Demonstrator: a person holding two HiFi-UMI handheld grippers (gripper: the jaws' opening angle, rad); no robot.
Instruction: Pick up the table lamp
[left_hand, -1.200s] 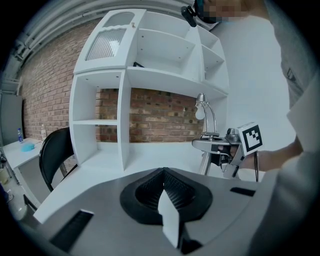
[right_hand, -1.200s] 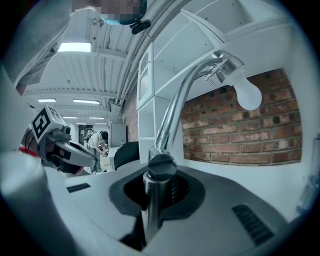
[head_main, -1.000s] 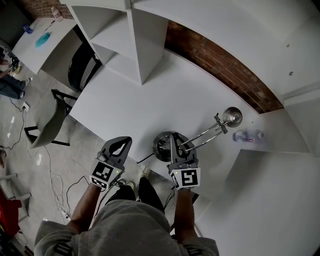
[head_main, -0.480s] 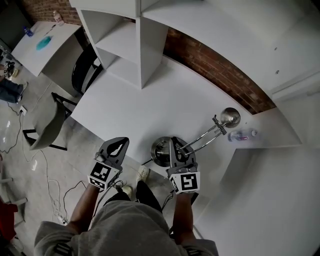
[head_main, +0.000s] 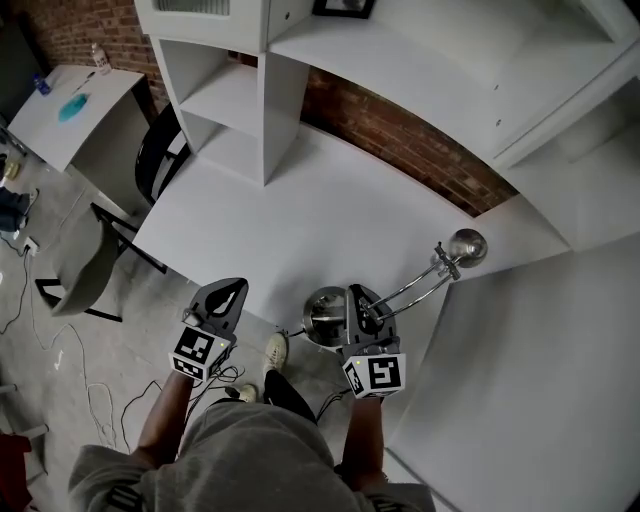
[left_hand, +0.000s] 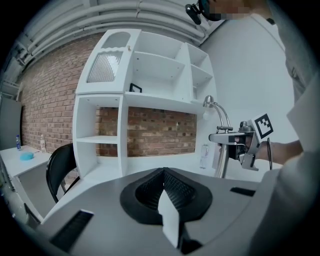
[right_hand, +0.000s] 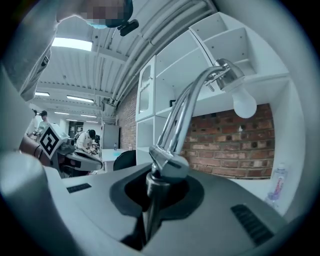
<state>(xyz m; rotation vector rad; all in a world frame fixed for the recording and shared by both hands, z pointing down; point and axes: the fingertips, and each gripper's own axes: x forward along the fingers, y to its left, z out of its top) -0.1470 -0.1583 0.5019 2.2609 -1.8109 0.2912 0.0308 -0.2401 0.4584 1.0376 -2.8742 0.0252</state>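
The table lamp is chrome, with a round base (head_main: 322, 312), a double-rod arm (head_main: 415, 284) and a ball head (head_main: 466, 245). My right gripper (head_main: 361, 306) is shut on its upright pole (right_hand: 151, 200) just below the joint. The arm rises from there to the white bulb (right_hand: 244, 105). The base hangs over the near edge of the white table (head_main: 300, 215). My left gripper (head_main: 229, 296) is shut and holds nothing, off to the left of the lamp. From the left gripper (left_hand: 165, 200) view, the lamp (left_hand: 220, 150) shows at the right with the right gripper on it.
A white shelf unit (head_main: 240, 90) stands at the table's back against a brick wall (head_main: 400, 135). A clear bottle (right_hand: 276, 182) stands near the wall. A black chair (head_main: 160, 150) and a grey chair (head_main: 85, 275) are left of the table. Cables (head_main: 90, 400) lie on the floor.
The right gripper has come up and toward me with the lamp, so the base now sits over the table's edge. The left gripper rose a little. The bottle left the head view.
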